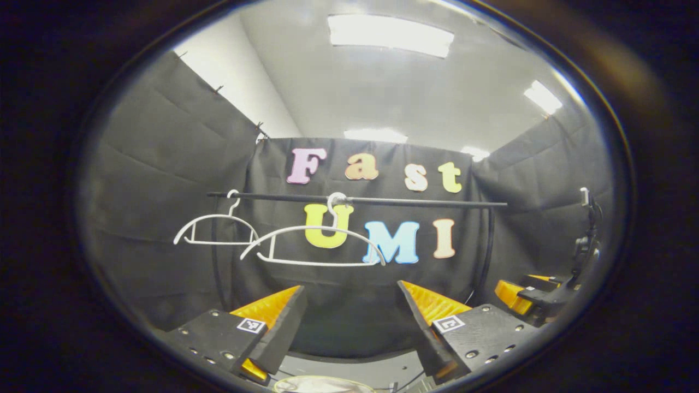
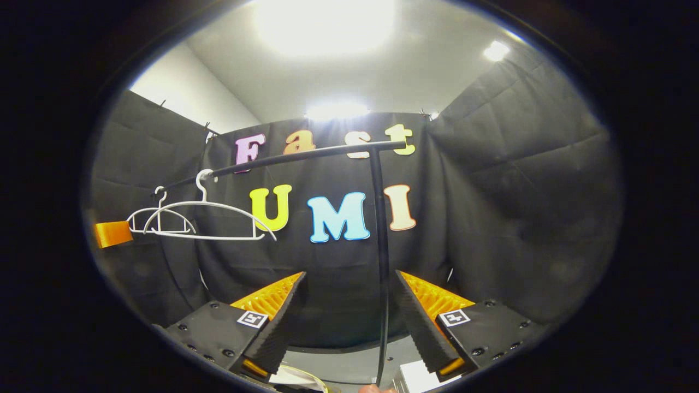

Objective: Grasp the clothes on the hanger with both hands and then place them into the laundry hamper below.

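At the bottom of the left gripper view: left tool (image 1: 349, 319), fingers spread wide, nothing between them.
Right tool (image 2: 349, 311): bottom of the right gripper view, fingers spread wide, holding nothing; thin black upright post (image 2: 380, 262) of the rack passes through the gap, touching neither finger as far as I can tell.
Other tool: right tool also seen at the right edge of the left gripper view (image 1: 532, 297), low, well apart from the left tool.
Rail (image 1: 355, 200): black, horizontal, beyond both tools, in front of the black cloth wall.
Hangers: two white, bare; nearer hanger (image 1: 314, 243) mid-rail, farther hanger (image 1: 215, 226) toward the rail's left end.
Clothes: none on either hanger; their whereabouts cannot be told.
Hamper: cannot tell.
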Motion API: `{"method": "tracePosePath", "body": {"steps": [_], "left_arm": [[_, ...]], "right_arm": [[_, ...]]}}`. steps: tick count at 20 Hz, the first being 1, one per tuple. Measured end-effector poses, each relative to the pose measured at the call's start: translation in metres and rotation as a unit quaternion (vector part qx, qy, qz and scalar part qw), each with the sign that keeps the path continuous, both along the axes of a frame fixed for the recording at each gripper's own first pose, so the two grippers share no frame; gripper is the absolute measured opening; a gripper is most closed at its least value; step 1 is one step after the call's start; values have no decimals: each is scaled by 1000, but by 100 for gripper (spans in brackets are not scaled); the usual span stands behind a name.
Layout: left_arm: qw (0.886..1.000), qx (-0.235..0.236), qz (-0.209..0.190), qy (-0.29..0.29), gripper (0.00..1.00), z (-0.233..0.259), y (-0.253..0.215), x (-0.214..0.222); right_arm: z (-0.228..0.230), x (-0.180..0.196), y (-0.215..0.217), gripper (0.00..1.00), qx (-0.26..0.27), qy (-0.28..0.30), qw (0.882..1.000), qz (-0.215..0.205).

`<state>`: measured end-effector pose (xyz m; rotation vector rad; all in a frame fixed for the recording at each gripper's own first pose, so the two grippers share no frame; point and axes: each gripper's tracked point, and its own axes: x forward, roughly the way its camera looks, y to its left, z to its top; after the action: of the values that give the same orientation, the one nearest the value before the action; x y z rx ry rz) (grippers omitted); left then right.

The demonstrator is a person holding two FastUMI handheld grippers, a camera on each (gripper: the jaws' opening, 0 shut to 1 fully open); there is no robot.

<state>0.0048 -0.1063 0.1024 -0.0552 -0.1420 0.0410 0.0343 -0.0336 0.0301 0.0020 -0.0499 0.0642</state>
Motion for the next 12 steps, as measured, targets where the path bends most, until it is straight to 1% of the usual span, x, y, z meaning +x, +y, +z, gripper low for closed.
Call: {"method": "tracePosePath", "body": {"steps": [1,2,3,6,9,12], "left_arm": [[1000,0,1,2,95,-1,8,-3],[1000,1,3,6,95,-5,16,-4],[1000,2,5,12,94,-11,23,-5],[1000,0,10,26,94,-35,44,2],[999,-11,7,43,95,-56,57,11],[999,-16,5,45,95,-64,67,17]], "right_arm": [[-4,-6,1,93,1,5,1000,-3],[-8,-12,-1,93,4,5,1000,-11],[-11,-15,-5,98,3,3,1000,-22],[-27,-24,-13,98,-4,8,998,-62],[-30,-29,-6,98,-4,9,997,-72],[-31,-34,3,98,-13,2,998,-68]]}}
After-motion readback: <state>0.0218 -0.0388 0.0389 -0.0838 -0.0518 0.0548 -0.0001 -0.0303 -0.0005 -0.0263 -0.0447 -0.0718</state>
